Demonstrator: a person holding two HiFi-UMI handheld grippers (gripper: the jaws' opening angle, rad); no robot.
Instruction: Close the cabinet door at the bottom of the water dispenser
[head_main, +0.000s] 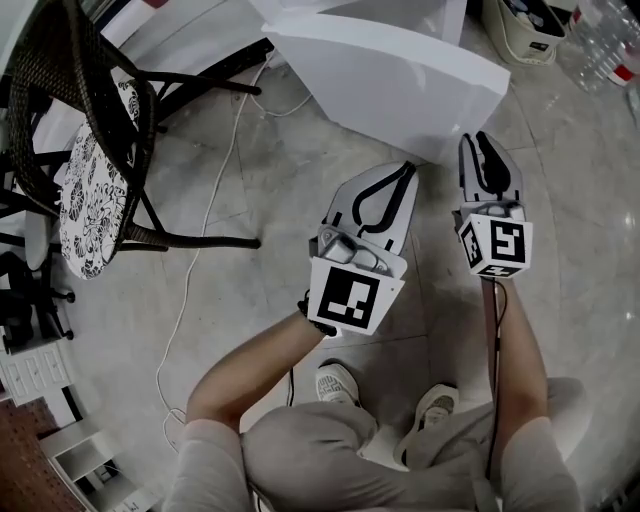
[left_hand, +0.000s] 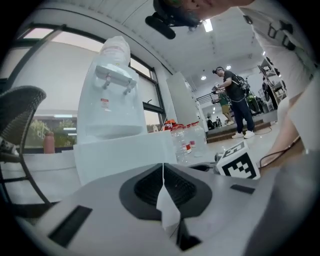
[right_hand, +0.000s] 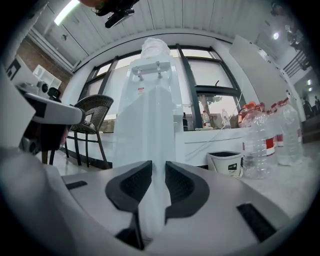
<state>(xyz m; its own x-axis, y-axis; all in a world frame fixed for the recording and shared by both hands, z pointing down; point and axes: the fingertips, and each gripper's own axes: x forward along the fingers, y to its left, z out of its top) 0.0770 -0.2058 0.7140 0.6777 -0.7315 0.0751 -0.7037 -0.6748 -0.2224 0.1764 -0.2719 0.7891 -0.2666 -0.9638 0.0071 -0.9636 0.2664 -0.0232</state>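
The white water dispenser (right_hand: 150, 100), with a bottle on top, stands ahead of me. Its white cabinet door (head_main: 400, 80) swings out over the floor. My right gripper (head_main: 482, 140) points level at the door's free edge. In the right gripper view (right_hand: 158, 167) the white edge fills the narrow gap between its dark pads (right_hand: 132, 182), which close on it. My left gripper (head_main: 408, 170) hangs just short of the door's lower corner. Its pads (left_hand: 145, 187) are pressed together with nothing between them, and the dispenser (left_hand: 112, 95) sits up and to the left.
A dark wicker chair (head_main: 90, 120) stands at the left, and a white cable (head_main: 200, 270) trails over the tiled floor. At the upper right are a cream bucket (head_main: 525, 30) and several clear water bottles (head_main: 605, 40). My shoes (head_main: 340, 380) are below the grippers. People (left_hand: 235, 100) stand far off.
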